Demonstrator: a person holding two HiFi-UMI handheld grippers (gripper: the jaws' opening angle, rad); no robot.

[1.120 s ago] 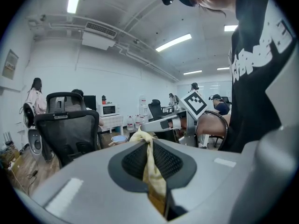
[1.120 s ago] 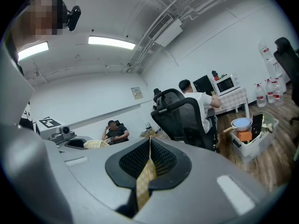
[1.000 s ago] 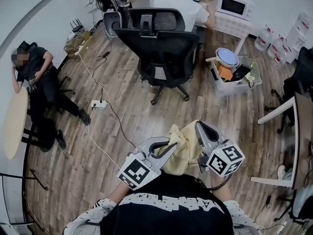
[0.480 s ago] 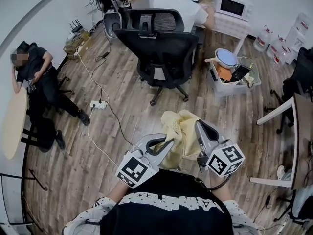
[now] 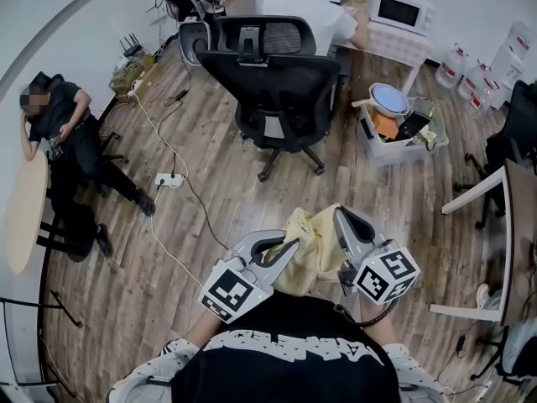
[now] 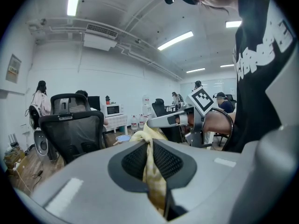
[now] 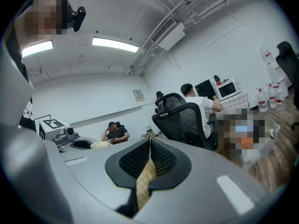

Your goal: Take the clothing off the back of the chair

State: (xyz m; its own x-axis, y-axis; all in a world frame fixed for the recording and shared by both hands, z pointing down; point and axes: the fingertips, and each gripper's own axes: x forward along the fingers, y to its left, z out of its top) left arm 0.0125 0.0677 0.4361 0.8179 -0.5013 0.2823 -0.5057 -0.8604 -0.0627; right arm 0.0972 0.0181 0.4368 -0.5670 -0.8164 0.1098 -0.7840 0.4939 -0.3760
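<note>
The clothing (image 5: 312, 240) was a pale yellow cloth, soft and much crumpled. It was bunched in a loose heap between the two grippers, at 6 o'clock in the head view, close before the wearer's chest. It hung well apart from the black mesh chair (image 5: 281, 91), which stood at 12 o'clock with its back towards the wearer.

The left gripper (image 5: 294, 247) had its jaws pressed together on a fold of the cloth, which ran down between the ribbed pads as a thick yellow band. The right gripper (image 5: 339, 217) was likewise clamped on the cloth, with only a thin strip of it showing in the seam between its pads.

The lower part of the cloth was hidden behind the gripper bodies and the wearer's black shirt (image 5: 294, 351). What kind of garment it was could not be told, for no sleeve or collar could be made out.

Bare wooden floor (image 5: 235, 191) lay open between the grippers and the chair. A white cable (image 5: 197, 196) with a power strip (image 5: 170, 178) crossed it towards 10 o'clock. A plastic bin (image 5: 404, 145) stood at 1 o'clock and a desk edge (image 5: 477, 193) at 3 o'clock. At 9 o'clock was a round tabletop (image 5: 25, 212), beside a seated person in black (image 5: 71, 133).
</note>
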